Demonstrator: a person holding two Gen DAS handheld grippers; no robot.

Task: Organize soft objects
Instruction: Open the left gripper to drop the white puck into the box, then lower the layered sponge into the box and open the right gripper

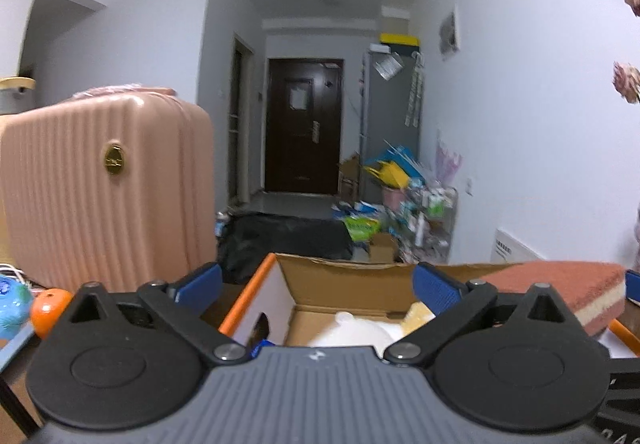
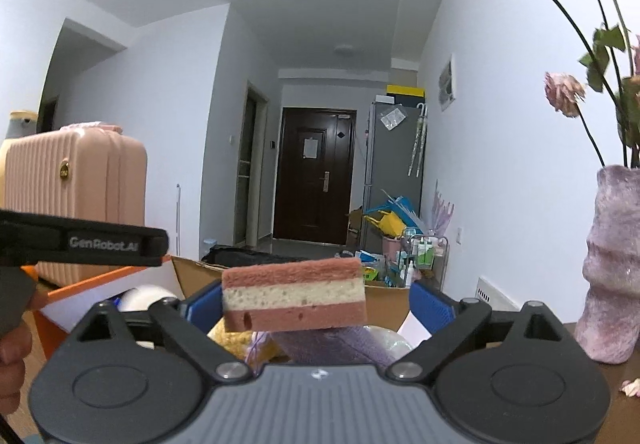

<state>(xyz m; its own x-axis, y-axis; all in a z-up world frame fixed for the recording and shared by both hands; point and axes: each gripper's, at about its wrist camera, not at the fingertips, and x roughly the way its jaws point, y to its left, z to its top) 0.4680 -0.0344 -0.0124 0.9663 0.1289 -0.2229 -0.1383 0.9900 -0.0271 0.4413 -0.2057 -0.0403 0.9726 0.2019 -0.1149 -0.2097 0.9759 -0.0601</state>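
Observation:
An open cardboard box [image 1: 256, 284] with an orange edge lies right below both grippers. Inside it are a white soft lump [image 1: 360, 328] and a yellow fluffy piece [image 1: 418, 314]; the right wrist view adds a purple cloth [image 2: 332, 344]. My left gripper [image 1: 316, 280] is open over the box with nothing between its blue pads. A red-and-cream layered sponge [image 2: 294, 296] hangs level between the wide jaws of my right gripper [image 2: 316, 300]. There is a clear gap to the right pad, and the left pad does not press on it. The same sponge [image 1: 560, 288] shows at the right of the left wrist view.
A pink ribbed suitcase [image 1: 108, 184] stands left of the box, with an orange [image 1: 48, 308] and a blue-green ball [image 1: 12, 304] in front of it. A purple vase [image 2: 612, 264] of dried roses stands at the right. A hand [image 2: 12, 356] shows at the left edge.

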